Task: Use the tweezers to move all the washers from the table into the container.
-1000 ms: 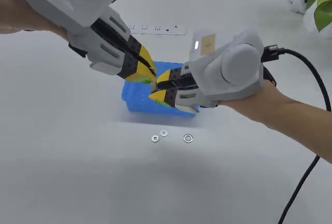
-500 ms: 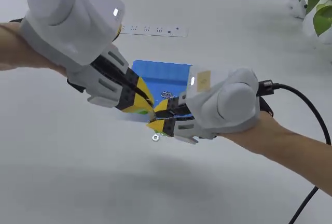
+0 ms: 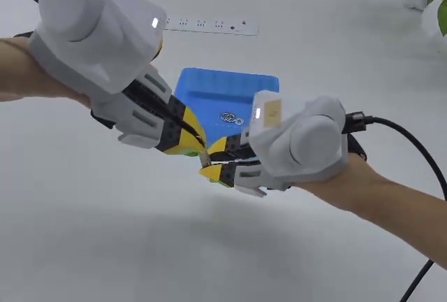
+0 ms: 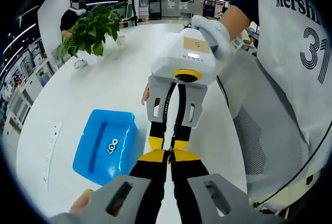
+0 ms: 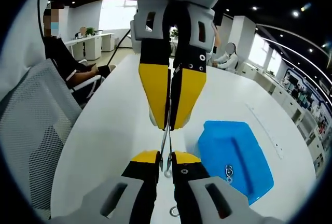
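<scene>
Head view: white table, with both grippers meeting tip to tip just in front of the blue container. Left gripper comes in from the upper left, jaws closed flat on the upper part of the tweezers. Right gripper faces it, jaws pinched in on the tweezers lower down. Right gripper view: tweezers point down at the table, beside the container. Several washers lie inside the container. One loose washer sits on the table under the right jaws.
</scene>
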Demonstrator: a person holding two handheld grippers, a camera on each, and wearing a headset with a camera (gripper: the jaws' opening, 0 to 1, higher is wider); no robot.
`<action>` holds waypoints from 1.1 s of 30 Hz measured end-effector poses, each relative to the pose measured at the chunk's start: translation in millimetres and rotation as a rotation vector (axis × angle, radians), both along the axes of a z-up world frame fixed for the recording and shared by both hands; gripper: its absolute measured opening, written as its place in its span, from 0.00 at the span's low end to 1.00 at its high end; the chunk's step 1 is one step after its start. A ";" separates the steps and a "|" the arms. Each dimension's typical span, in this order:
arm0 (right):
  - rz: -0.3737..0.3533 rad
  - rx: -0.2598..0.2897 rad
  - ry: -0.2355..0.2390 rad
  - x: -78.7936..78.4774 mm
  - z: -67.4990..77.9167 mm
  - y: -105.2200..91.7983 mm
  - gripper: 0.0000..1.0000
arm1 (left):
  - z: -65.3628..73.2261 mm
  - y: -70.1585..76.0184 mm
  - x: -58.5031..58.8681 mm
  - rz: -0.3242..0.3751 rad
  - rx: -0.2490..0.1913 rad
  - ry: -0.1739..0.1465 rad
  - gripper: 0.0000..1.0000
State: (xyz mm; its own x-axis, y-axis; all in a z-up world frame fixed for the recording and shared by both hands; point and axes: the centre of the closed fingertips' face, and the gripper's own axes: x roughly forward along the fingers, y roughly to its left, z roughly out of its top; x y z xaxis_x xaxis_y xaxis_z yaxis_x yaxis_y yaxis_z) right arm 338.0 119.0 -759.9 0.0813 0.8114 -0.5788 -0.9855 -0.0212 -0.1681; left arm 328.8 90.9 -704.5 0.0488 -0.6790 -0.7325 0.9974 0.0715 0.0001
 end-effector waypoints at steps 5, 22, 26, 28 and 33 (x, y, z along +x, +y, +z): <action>-0.007 -0.001 0.015 2.1 -5.5 -1.9 0.10 | -5.2 -0.6 0.8 0.001 0.004 0.002 0.07; -0.010 0.003 0.038 5.6 -13.3 0.4 0.11 | -12.0 -0.8 3.2 0.004 0.010 0.018 0.07; -0.013 0.006 0.039 6.7 -14.0 0.3 0.11 | -12.0 -1.9 5.1 0.003 0.010 0.015 0.06; -0.015 0.008 0.042 7.0 -14.3 0.4 0.11 | -11.9 -1.9 5.7 0.004 0.010 0.016 0.06; -0.016 0.005 0.044 5.4 -14.5 -0.3 0.11 | -12.2 -2.6 2.6 -0.003 0.014 0.019 0.07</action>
State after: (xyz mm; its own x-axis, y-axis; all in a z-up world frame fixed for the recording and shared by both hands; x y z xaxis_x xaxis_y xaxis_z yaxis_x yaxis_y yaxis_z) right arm 343.4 118.7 -774.4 0.0691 0.8133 -0.5777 -0.9922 -0.0044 -0.1249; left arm 331.5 88.3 -716.7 0.0329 -0.6684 -0.7430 0.9975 0.0689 -0.0178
